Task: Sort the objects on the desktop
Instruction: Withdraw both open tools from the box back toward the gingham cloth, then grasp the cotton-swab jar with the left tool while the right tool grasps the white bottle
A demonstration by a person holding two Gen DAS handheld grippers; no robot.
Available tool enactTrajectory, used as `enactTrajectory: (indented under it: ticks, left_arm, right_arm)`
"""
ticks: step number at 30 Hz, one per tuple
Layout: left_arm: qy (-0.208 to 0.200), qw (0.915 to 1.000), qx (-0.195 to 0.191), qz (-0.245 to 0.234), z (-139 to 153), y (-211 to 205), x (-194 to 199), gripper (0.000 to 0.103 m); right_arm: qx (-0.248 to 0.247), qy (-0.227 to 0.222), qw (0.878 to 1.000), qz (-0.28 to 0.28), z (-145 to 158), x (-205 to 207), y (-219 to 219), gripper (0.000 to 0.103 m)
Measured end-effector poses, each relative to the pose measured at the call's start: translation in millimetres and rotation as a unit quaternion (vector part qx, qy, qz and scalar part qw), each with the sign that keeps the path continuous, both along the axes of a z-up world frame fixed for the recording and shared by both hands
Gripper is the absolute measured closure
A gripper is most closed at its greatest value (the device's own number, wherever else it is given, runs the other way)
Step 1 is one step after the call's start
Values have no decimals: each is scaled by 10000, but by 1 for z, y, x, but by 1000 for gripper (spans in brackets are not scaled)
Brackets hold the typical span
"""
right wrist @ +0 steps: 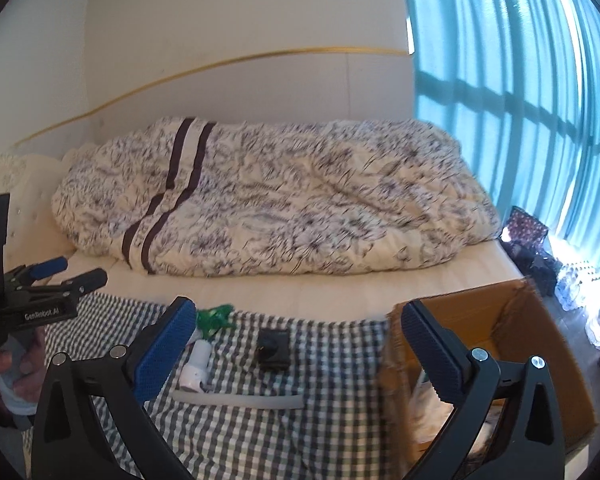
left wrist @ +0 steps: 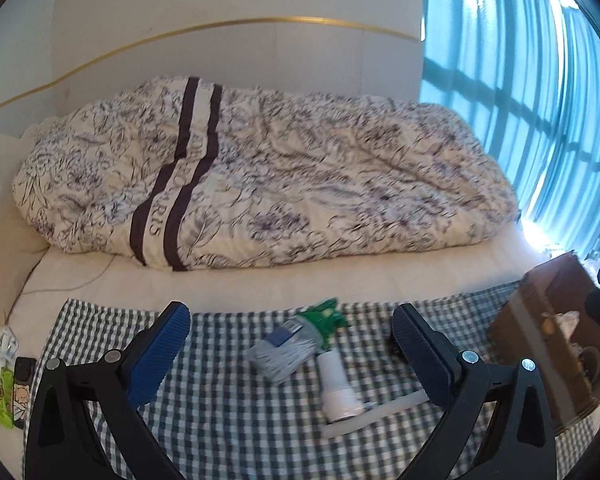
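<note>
We hold both grippers wide open and empty — the left gripper (left wrist: pixel 292 344) above the brush (left wrist: pixel 284 354) and white bottle (left wrist: pixel 336 384) on the checked cloth (left wrist: pixel 228 420), the right gripper (right wrist: pixel 296 344) beside the cardboard box (right wrist: pixel 540 344).

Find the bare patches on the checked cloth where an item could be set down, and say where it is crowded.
Free: checked cloth between the white tube and cardboard box; also left of the grey packet. Crowded: around the green-capped bottle.
</note>
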State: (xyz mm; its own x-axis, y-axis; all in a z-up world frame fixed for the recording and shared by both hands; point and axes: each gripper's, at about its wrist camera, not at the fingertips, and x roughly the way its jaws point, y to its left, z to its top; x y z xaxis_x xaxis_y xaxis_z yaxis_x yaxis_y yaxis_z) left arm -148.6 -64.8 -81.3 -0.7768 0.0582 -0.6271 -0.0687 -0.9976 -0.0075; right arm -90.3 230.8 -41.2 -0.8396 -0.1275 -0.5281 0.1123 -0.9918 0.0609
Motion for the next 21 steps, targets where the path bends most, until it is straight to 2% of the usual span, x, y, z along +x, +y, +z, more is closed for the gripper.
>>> enactTrajectory:
  ticks: [9,21]
  left_arm:
    - [-430,9989,-162,-68,-49,-22,-28,0]
    - [-1147,9928,-268,-225,-124,-39,-68,0]
  right_arm:
    - [178,-453,9972,570,-47,-30,-58,0]
    - [208,-1412,9820,1234,-139,-76,-126,0]
